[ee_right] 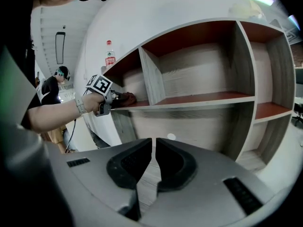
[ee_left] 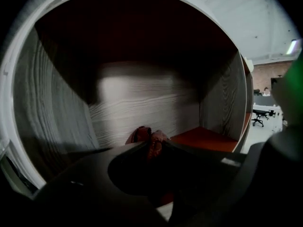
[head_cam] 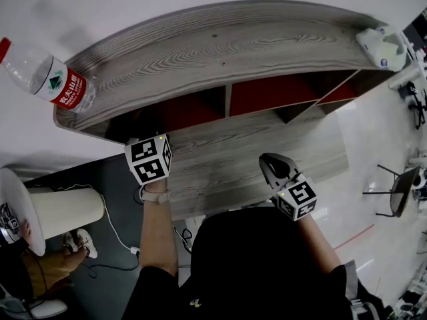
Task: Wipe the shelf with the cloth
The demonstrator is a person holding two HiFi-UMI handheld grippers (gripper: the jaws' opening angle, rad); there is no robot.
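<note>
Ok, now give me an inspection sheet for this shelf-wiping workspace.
Surface: wood-grain shelf unit, red-lined compartments; dirt cannot be told.
Job's things: cloth, reddish, in the upper left compartment.
Clutter: water bottle and white object on top of the unit.
Grippers: left gripper shut on the cloth; right gripper shut, empty, off the shelf.
Cables: white cable on the floor at left.
Surroundings: round white table, another person, office chair.

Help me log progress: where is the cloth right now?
The cloth is clamped in the left tool, inside the shelf, in its upper-left compartment, on the red board left of the divider.
</note>
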